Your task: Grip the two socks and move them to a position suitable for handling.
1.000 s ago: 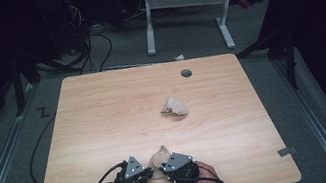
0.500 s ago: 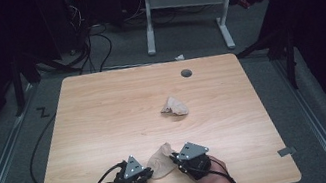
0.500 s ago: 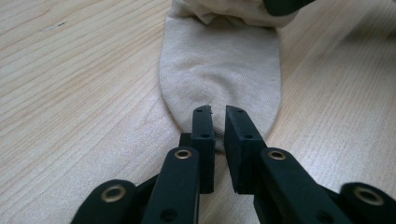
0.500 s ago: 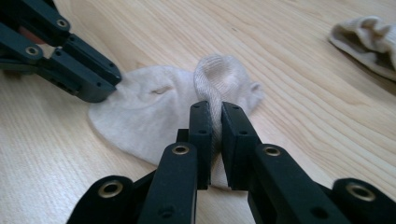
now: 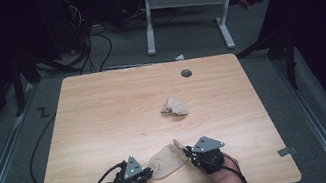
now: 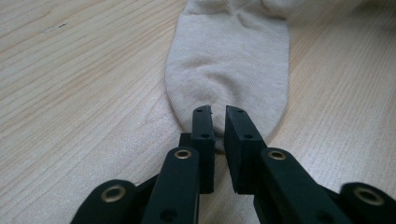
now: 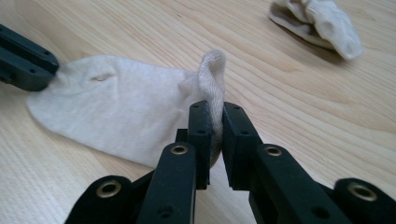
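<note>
A beige sock (image 5: 166,161) lies flat near the front edge of a wooden table (image 5: 104,117), stretched between 2 grippers. The left gripper (image 6: 216,128) has its jaws nearly shut, pinching the sock's toe end. The right gripper (image 7: 215,126) has its jaws nearly shut on the sock's bunched cuff end. A second, crumpled sock (image 5: 174,106) sits well apart at the table's middle

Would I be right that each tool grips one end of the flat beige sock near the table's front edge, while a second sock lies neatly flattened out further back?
Not quite: the second sock is crumpled into a bundle, as the high view shows. The rest stands: the left tool and right tool each grip an end of the flat sock.
</note>
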Available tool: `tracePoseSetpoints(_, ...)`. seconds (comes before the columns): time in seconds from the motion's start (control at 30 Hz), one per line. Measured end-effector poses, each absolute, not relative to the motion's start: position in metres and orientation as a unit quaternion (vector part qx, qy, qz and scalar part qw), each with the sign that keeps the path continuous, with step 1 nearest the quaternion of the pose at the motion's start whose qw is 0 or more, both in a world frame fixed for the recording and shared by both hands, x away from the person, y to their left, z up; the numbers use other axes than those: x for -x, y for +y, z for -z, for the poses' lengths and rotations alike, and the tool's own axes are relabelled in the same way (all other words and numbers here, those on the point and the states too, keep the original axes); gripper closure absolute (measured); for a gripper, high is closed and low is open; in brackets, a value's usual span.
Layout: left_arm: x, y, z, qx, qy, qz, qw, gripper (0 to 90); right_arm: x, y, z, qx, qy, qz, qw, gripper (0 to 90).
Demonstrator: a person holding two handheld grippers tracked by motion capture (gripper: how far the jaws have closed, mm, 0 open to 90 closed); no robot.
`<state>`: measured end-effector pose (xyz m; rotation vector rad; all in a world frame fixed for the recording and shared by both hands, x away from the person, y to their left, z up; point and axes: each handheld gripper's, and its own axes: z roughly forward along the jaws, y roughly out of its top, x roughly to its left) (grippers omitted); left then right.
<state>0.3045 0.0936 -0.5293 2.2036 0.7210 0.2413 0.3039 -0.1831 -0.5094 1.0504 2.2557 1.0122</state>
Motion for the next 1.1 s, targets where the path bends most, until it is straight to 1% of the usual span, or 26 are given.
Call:
tracePoseSetpoints(0.27,-0.304,0.094,0.529,-0.870,0.279,-0.101,0.393,81.7,-0.310,-0.203,0.514,-0.413,0.809,-0.355,0.222,80.5)
tracePoseSetpoints(0.37,-0.305,0.096,0.529,-0.871,0.280,-0.106,0.389,81.1,-0.311,-0.210,0.513,-0.428,0.800,-0.353,0.230,78.4)
tracePoseSetpoints(0.4,-0.306,0.097,0.528,-0.872,0.280,-0.108,0.386,81.1,-0.311,-0.210,0.513,-0.428,0.800,-0.353,0.230,78.4)
tracePoseSetpoints(0.47,-0.307,0.101,0.528,-0.872,0.283,-0.113,0.384,78.1,-0.311,-0.209,0.510,-0.424,0.796,-0.360,0.238,80.5)
tracePoseSetpoints(0.53,-0.307,0.103,0.528,-0.871,0.284,-0.112,0.384,77.7,-0.312,-0.207,0.510,-0.420,0.796,-0.364,0.239,81.9)
tracePoseSetpoints(0.57,-0.309,0.106,0.528,-0.872,0.286,-0.114,0.381,77.6,-0.315,-0.200,0.510,-0.411,0.801,-0.368,0.234,85.1)
tracePoseSetpoints(0.7,-0.311,0.109,0.528,-0.871,0.292,-0.115,0.379,77.0,-0.322,-0.187,0.514,-0.396,0.815,-0.362,0.220,86.5)
tracePoseSetpoints(0.77,-0.310,0.108,0.529,-0.858,0.312,-0.111,0.392,77.0,-0.325,-0.182,0.518,-0.392,0.824,-0.348,0.216,86.6)
tracePoseSetpoints(0.8,-0.310,0.108,0.529,-0.858,0.312,-0.111,0.392,76.9,-0.325,-0.182,0.518,-0.392,0.824,-0.348,0.216,86.6)
tracePoseSetpoints(0.83,-0.312,0.112,0.528,-0.869,0.297,-0.119,0.377,76.9,-0.325,-0.181,0.519,-0.394,0.826,-0.344,0.213,86.5)
tracePoseSetpoints(0.9,-0.311,0.115,0.527,-0.870,0.299,-0.120,0.375,76.9,-0.322,-0.181,0.525,-0.391,0.835,-0.336,0.195,86.0)
tracePoseSetpoints(0.93,-0.311,0.115,0.527,-0.870,0.299,-0.120,0.375,76.9,-0.322,-0.181,0.525,-0.391,0.835,-0.336,0.195,86.0)
tracePoseSetpoints(1.07,-0.306,0.120,0.526,-0.872,0.299,-0.109,0.372,76.6,-0.309,-0.182,0.526,-0.382,0.840,-0.338,0.185,84.3)
tracePoseSetpoints(1.1,-0.303,0.121,0.525,-0.875,0.296,-0.108,0.367,76.6,-0.304,-0.181,0.525,-0.377,0.843,-0.337,0.183,82.7)
